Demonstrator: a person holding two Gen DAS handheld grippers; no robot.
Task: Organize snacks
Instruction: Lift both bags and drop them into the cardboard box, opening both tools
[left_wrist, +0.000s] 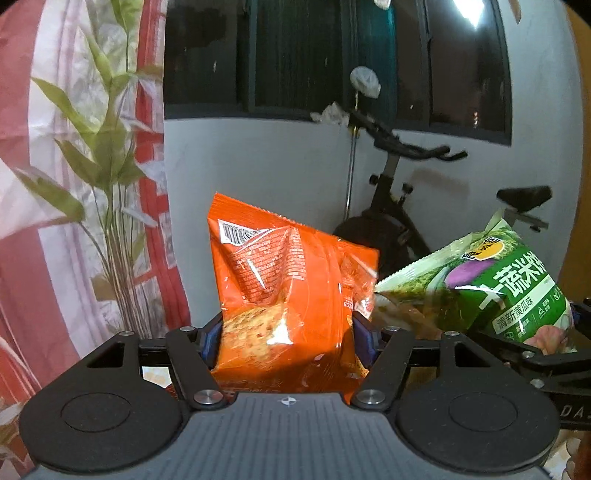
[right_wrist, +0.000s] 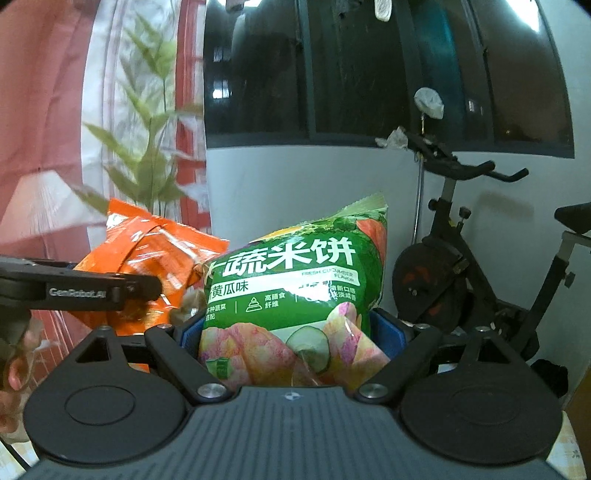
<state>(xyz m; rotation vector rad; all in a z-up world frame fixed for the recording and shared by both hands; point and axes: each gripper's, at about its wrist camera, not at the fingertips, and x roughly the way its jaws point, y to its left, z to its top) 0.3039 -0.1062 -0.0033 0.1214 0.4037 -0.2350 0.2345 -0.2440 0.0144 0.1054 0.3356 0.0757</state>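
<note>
Farthest left of the left gripper (left_wrist: 288, 332) hang a red-and-white patterned curtain (left_wrist: 44, 221) and a leafy green artificial plant (left_wrist: 107, 155). The left gripper itself is clamped on a crinkled orange foil snack bag (left_wrist: 284, 291), its blue pads pressed against the bag's lower sides, the bag standing upright between the fingers and clear of any surface. Just to its right, the right gripper (right_wrist: 299, 332) grips a puffy green rice-cracker bag printed with cucumber slices (right_wrist: 295, 288) in the same way, lifted and leaning slightly toward the orange one; the two bags are nearly touching. Beyond both grippers stand a grey wall, a dark window (right_wrist: 369, 66) and a black exercise bike (right_wrist: 461, 280).

Both snacks look picked up and in carry, so I judge the task mid-way: no shelf, box or basket is in view, and setting each bag down remains.
</note>
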